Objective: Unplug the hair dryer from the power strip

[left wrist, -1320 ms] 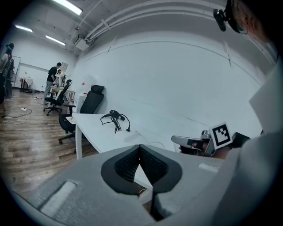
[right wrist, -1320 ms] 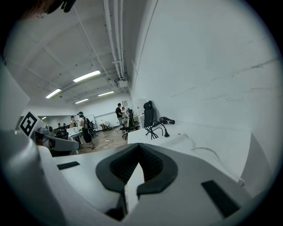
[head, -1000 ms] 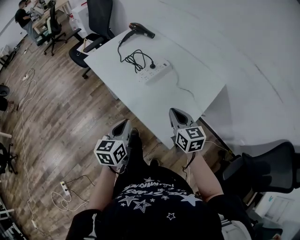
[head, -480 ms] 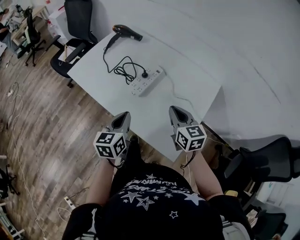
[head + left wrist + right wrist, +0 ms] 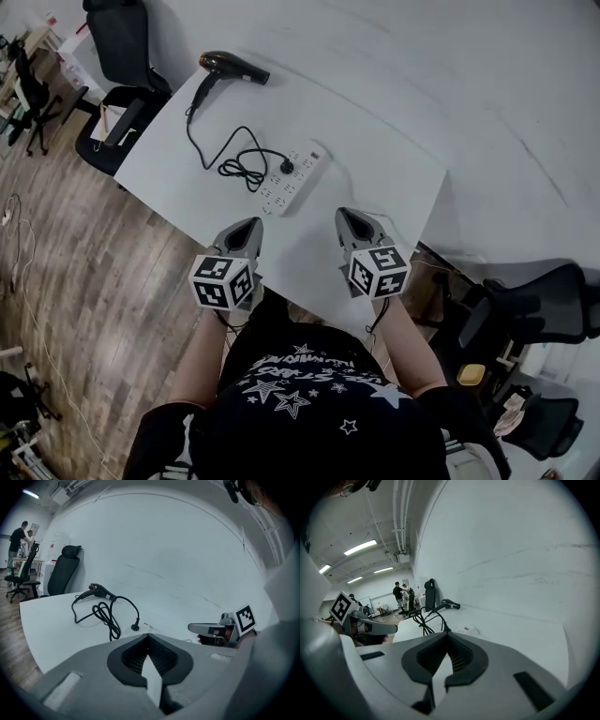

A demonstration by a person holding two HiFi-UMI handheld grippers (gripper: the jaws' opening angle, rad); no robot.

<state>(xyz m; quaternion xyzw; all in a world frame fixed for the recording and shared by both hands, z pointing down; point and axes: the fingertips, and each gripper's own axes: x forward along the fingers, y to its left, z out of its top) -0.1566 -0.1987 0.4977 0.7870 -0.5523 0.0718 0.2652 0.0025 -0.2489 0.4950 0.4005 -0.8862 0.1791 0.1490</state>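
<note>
Cord (image 5: 240,169) looped, power strip (image 5: 294,176) oblong, white

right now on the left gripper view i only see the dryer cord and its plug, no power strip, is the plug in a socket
observer: yes, the head view shows the plug seated in the white power strip, which your tool's body hides.
operator: where's the strip relative to my tools
observer: on the table, ahead of and between the left tool and the right tool; neither touches it.
operator: right tool holding anything
observer: no, the right gripper view shows its jaws together with nothing between them.
</note>
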